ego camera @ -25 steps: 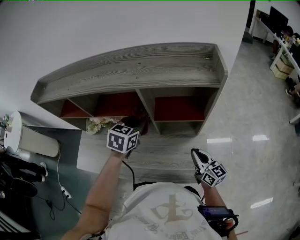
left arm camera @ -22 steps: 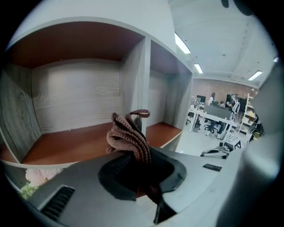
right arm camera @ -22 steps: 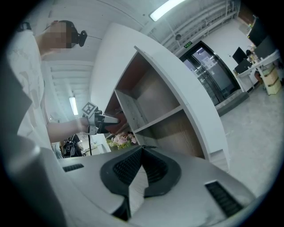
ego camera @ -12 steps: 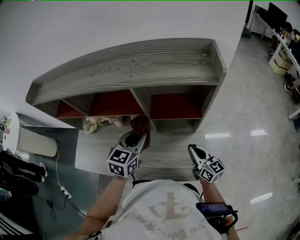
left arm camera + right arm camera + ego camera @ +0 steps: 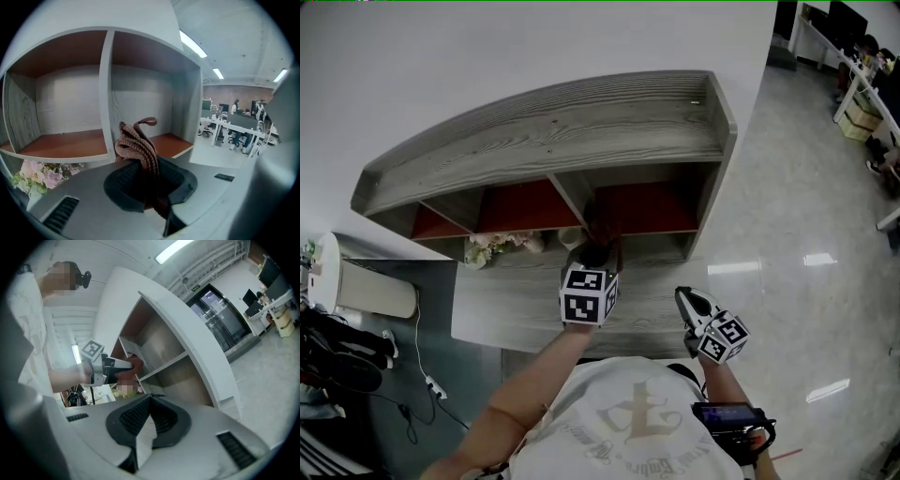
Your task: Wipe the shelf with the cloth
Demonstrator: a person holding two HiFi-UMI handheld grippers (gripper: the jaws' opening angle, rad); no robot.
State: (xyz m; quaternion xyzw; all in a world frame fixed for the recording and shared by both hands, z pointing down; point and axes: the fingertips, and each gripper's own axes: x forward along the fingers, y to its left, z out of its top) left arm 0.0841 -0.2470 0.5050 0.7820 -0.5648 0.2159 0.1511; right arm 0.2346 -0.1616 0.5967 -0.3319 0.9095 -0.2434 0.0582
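Note:
A grey wooden shelf point(image 5: 581, 127) with red-floored compartments stands against the white wall. My left gripper point(image 5: 598, 255) is shut on a crumpled brown-red cloth point(image 5: 603, 225), held at the front of the divider between the middle and right compartments. In the left gripper view the cloth point(image 5: 138, 146) sticks up from the jaws before the divider point(image 5: 107, 93), with the right compartment's floor point(image 5: 166, 141) behind it. My right gripper point(image 5: 688, 300) hangs lower to the right, shut on nothing. The right gripper view shows the left gripper point(image 5: 117, 369) and cloth point(image 5: 134, 363) at the shelf.
Pale pink flowers point(image 5: 499, 246) sit on the lower ledge under the left compartments, also seen in the left gripper view point(image 5: 37, 174). A white cylindrical bin point(image 5: 356, 281) and cables lie left of the shelf. Office desks and chairs point(image 5: 234, 129) stand far right across the glossy floor point(image 5: 806, 262).
My left gripper drew back from the middle compartment, then moved right and forward with the cloth to the divider beside the right compartment. The right gripper stayed about where it was.

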